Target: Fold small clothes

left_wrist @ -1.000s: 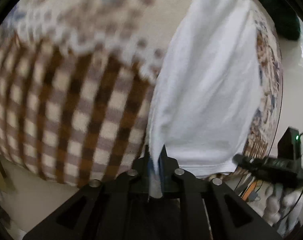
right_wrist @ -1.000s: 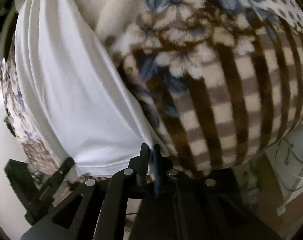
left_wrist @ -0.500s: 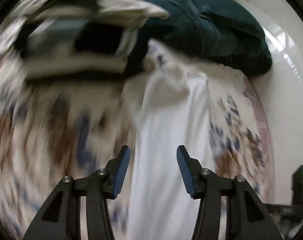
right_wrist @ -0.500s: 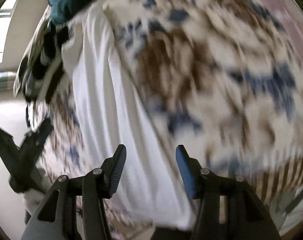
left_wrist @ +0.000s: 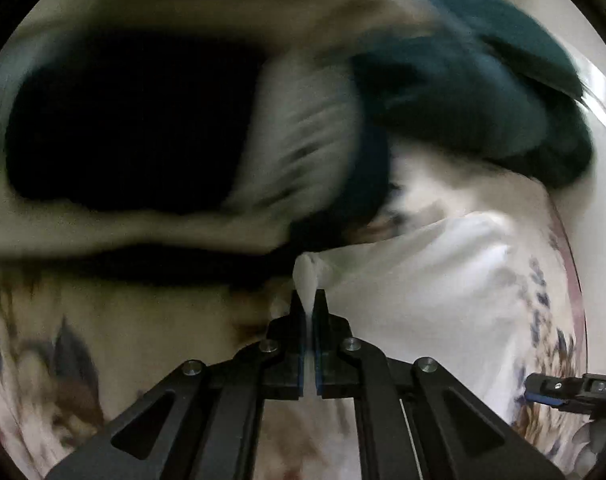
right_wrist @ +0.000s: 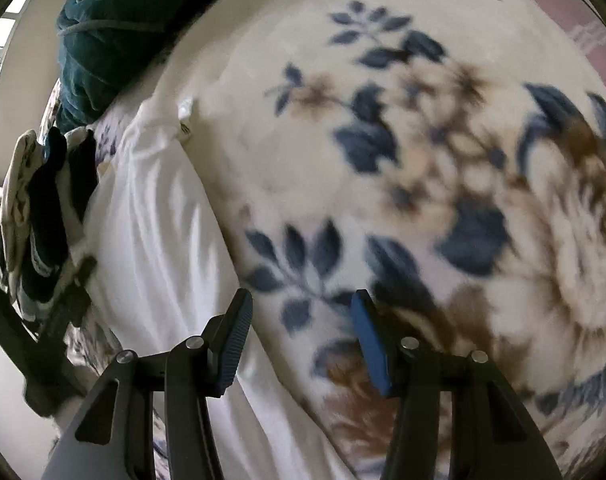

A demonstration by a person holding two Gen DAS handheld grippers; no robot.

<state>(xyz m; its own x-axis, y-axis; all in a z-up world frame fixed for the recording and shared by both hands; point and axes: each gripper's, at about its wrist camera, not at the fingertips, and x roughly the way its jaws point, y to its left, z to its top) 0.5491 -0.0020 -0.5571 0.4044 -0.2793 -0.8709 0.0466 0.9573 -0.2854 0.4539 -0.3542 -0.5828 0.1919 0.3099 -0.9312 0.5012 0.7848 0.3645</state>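
Our left gripper (left_wrist: 311,300) pinches a corner of the white garment (left_wrist: 423,300), which spreads toward the right of the frame. Our right gripper (right_wrist: 299,312) hangs wide open over the floral blanket (right_wrist: 443,160), the white garment (right_wrist: 155,240) lying left of centre, a dark green cloth (right_wrist: 103,20) at upper left.

The garment (right_wrist: 155,240) lies on the blanket (right_wrist: 423,160), its near corner between the left gripper (left_wrist: 309,312) jaws. A heap of clothes (left_wrist: 483,100) sits beyond it. The right gripper (right_wrist: 299,320) hovers over the garment's right edge
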